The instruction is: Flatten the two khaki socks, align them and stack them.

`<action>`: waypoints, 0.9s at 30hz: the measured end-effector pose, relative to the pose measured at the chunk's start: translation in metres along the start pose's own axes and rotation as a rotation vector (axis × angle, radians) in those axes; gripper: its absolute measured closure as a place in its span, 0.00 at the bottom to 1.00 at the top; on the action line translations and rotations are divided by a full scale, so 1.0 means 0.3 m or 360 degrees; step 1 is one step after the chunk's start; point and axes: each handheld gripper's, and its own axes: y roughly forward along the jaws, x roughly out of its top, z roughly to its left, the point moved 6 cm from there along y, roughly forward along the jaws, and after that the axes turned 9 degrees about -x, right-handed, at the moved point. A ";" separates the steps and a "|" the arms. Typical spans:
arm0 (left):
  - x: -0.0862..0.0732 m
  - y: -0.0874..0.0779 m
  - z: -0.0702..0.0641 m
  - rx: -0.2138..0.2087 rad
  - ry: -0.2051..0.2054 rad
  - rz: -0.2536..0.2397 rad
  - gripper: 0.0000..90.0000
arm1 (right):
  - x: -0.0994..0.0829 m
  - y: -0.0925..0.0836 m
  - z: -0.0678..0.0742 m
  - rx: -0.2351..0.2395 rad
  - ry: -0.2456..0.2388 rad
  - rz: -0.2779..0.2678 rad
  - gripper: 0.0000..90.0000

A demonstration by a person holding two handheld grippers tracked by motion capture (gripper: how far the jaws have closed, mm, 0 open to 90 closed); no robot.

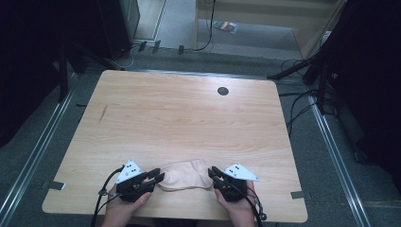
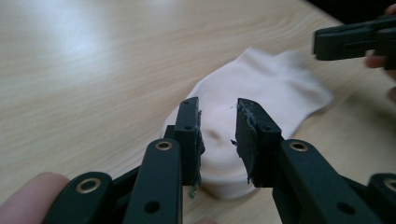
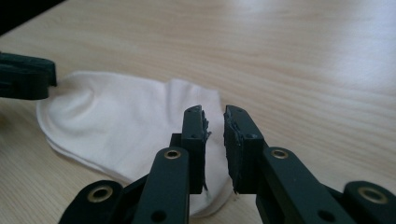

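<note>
high view: sock (image 1: 185, 175) lies flat between left gripper (image 1: 159, 176) and right gripper (image 1: 213, 173), near the table (image 1: 189, 113) edge. both jaws stand narrowly parted, holding nothing. risk: closing too high pinches air or one layer only, so fabric slips.

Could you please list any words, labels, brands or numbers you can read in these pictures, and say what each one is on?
No text can be read anywhere in these pictures.
Grey plate on the left gripper: black dots only, no letters.
Grey plate on the right gripper: black dots only.
Sock: plain, with no visible label or brand.
Colourful packet on the floor beyond the table: too small and blurred to read.
</note>
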 end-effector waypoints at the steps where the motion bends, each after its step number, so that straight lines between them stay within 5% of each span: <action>1: -0.010 0.009 0.010 0.0021 -0.0022 0.0042 0.76 | -0.008 0.010 0.003 -0.0004 -0.0006 0.0023 0.89; 6: -0.030 0.023 0.004 0.0036 0.0022 0.0132 0.66 | -0.052 0.055 0.004 -0.0008 -0.0040 0.0168 0.89; 9: -0.037 0.033 0.000 0.0041 0.0053 0.0175 0.59 | -0.052 0.055 -0.001 -0.0018 -0.0052 0.0171 0.89; 13: -0.039 0.041 -0.017 0.0092 0.0174 0.0236 0.51 | -0.054 0.049 -0.006 -0.0076 -0.0092 0.0183 0.92; 16: -0.037 0.052 -0.023 0.0137 0.0217 0.0273 0.40 | -0.052 0.047 -0.011 -0.0082 -0.0052 0.0197 0.90; 19: -0.023 0.038 -0.027 0.0117 0.0217 0.0221 0.38 | -0.040 0.033 -0.008 -0.0082 -0.0027 0.0180 0.86; 24: 0.036 -0.019 -0.035 0.0031 0.0162 -0.0035 0.47 | 0.016 0.014 0.012 -0.0033 -0.0014 0.0014 0.92; 27: 0.043 0.002 -0.056 -0.0052 0.0181 -0.0048 0.57 | 0.037 0.055 0.044 0.0042 -0.0042 0.0031 0.94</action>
